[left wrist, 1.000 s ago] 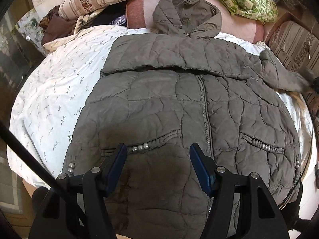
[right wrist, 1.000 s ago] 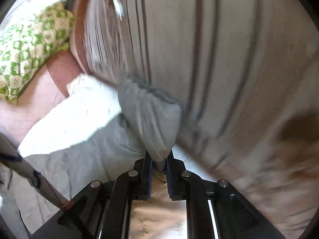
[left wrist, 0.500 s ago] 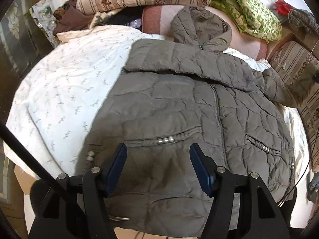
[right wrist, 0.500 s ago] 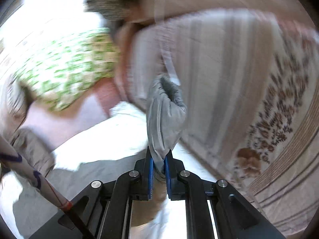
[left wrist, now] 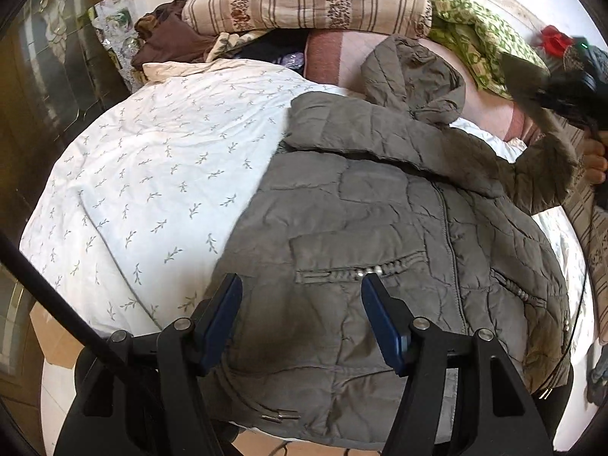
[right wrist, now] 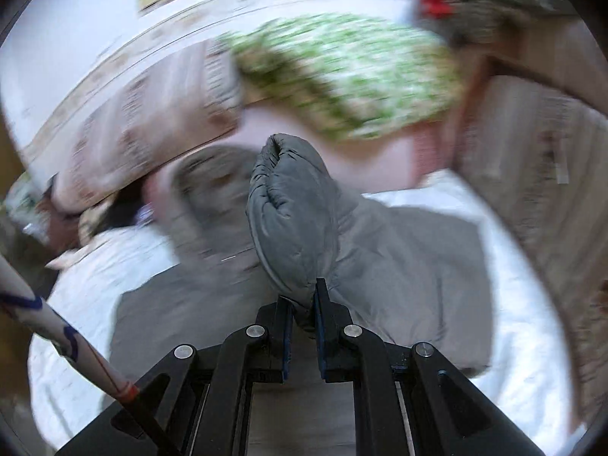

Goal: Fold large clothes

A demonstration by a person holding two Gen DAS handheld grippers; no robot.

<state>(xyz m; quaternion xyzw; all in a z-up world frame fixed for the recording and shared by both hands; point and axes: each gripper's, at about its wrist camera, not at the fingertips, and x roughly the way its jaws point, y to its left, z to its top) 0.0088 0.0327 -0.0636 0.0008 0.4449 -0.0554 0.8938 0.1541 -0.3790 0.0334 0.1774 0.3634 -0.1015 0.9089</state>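
Right gripper: jaws pinched nearly together on the cuff end of the jacket's sleeve. The sleeve stands up from the pads, lifted clear of the bed; its gathered cuff points to the far side. View is blurred.

Left gripper: jaws parted about halfway, nothing between the blue pads. It hangs over the near hem of the jacket, left of the zip; whether the pads touch the cloth cannot be told.

Jacket: grey-green, quilted, spread front-up on the right half of the bed, zip closed. Hood lies at the far end, resting on a pink blanket. One sleeve folded across the chest below the hood. The other sleeve is raised at the far right, toward a hand at the picture's edge. Two beaded pocket trims, one just beyond the left gripper.

Bed sheet: white with small leaf sprigs, bare on the left of the jacket.

Far side: striped cushion on a heap of clothes; green-patterned cloth to its right; a striped cushion at the right edge.

Near left: cardboard box on the floor, partly hidden.
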